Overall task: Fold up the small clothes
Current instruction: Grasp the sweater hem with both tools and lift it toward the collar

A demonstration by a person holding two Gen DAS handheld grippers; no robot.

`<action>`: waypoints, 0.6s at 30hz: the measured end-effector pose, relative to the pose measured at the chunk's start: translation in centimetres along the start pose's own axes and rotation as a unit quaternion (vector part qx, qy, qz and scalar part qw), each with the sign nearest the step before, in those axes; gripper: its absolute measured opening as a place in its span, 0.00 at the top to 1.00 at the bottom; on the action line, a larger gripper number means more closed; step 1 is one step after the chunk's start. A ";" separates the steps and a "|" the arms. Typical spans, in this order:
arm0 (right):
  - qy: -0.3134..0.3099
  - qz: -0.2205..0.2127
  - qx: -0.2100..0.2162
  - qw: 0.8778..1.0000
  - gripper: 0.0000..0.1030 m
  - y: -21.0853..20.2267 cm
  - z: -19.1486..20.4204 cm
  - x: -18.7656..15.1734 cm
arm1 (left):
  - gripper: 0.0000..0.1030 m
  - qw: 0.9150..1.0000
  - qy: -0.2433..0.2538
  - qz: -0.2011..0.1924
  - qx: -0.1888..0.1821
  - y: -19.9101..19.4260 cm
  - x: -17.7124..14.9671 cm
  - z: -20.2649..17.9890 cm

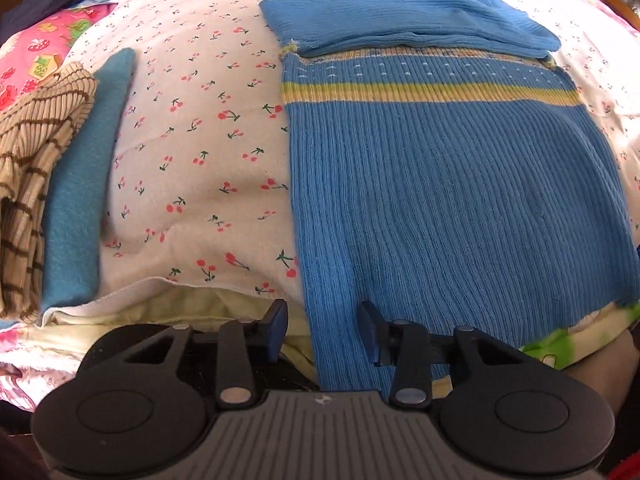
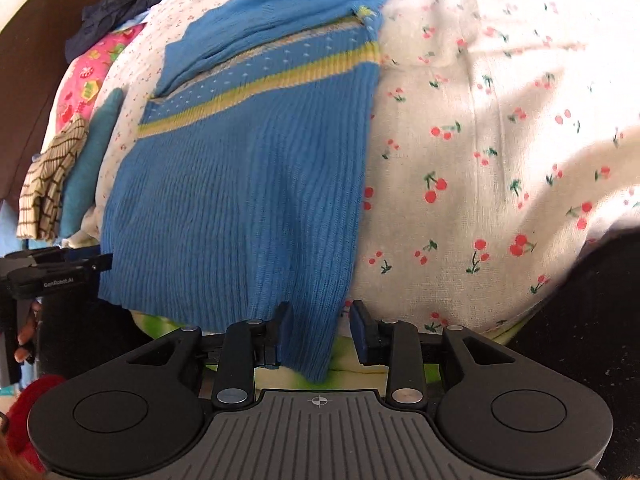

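The ribbed blue knit sweater with a yellow band [image 1: 440, 184] lay flat on the cherry-print bed sheet [image 1: 200, 140], sleeves folded across its chest. My left claw [image 1: 323, 330] straddled its near left hem corner — jaws partly open, pads not pressing. My right claw [image 2: 320, 330] likewise straddled the right corner, ungripped.

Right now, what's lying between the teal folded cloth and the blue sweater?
Only bare cherry-print sheet separates the teal cloth from the blue sweater, clearest in the left wrist view.
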State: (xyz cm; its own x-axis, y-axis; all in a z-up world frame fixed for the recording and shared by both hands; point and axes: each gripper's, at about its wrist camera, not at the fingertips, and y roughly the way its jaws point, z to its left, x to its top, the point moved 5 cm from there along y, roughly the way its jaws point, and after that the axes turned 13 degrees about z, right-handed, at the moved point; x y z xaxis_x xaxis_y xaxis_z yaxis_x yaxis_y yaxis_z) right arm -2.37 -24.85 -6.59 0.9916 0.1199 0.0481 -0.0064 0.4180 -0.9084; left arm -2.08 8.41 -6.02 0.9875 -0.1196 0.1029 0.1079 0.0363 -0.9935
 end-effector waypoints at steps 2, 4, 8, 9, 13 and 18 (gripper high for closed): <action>-0.012 0.002 -0.007 1.000 0.69 0.0 0.5 0.1 | 0.58 1.000 -0.011 0.004 -0.010 0.2 -0.1 0.2; -0.011 0.014 -0.015 1.000 0.69 0.6 0.5 0.4 | 0.58 1.000 -0.022 0.009 -0.019 0.5 -0.1 0.4; 0.003 0.050 -0.008 0.999 0.69 2.4 0.4 1.0 | 0.57 1.000 -0.013 0.016 -0.017 0.7 -0.2 0.2; 0.004 0.054 -0.003 0.999 0.69 2.6 0.6 1.1 | 0.57 1.000 -0.008 0.019 -0.017 0.8 -0.2 0.1; 0.019 0.045 0.036 0.998 0.92 2.3 0.1 1.0 | 0.81 0.998 -0.011 0.024 -0.060 0.7 -0.2 0.4; 0.069 -0.060 0.170 0.981 0.93 -2.0 -0.9 0.6 | 0.86 0.981 -0.082 -0.014 -0.177 -1.7 -0.1 1.4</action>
State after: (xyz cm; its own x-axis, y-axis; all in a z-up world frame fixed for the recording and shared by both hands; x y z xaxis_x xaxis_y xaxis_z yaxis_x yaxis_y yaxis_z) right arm -1.63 -26.41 -5.10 0.9957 -0.0624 0.0679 0.0921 0.7014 -0.7068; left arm -2.23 9.71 -4.29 0.9931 0.0469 0.1072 0.1165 -0.3156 -0.9417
